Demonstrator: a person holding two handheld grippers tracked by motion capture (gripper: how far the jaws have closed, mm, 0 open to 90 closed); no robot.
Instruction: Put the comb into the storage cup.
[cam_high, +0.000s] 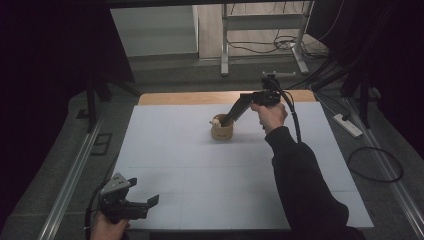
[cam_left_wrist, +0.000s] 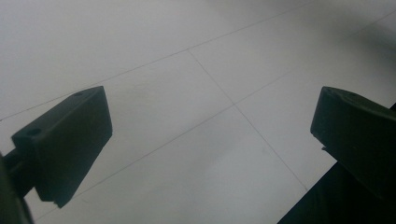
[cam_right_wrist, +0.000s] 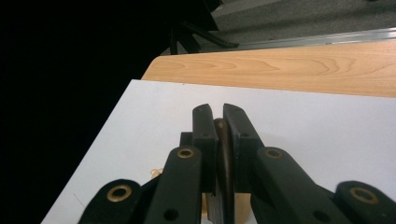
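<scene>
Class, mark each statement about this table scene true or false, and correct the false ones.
1. The right hand-held gripper is shut on a thin brown wooden rim. True.
2. The small round wooden bowl stands on the white table sheet. True.
3. The left hand-held gripper is closed on the bowl. False: its jaws stand wide apart over bare sheet near the table's front edge, far from the bowl.
4. The bowl is empty. False: a small pale object sits at its rim.
5. The bare wooden table edge shows at the far side of the sheet. True.
</scene>
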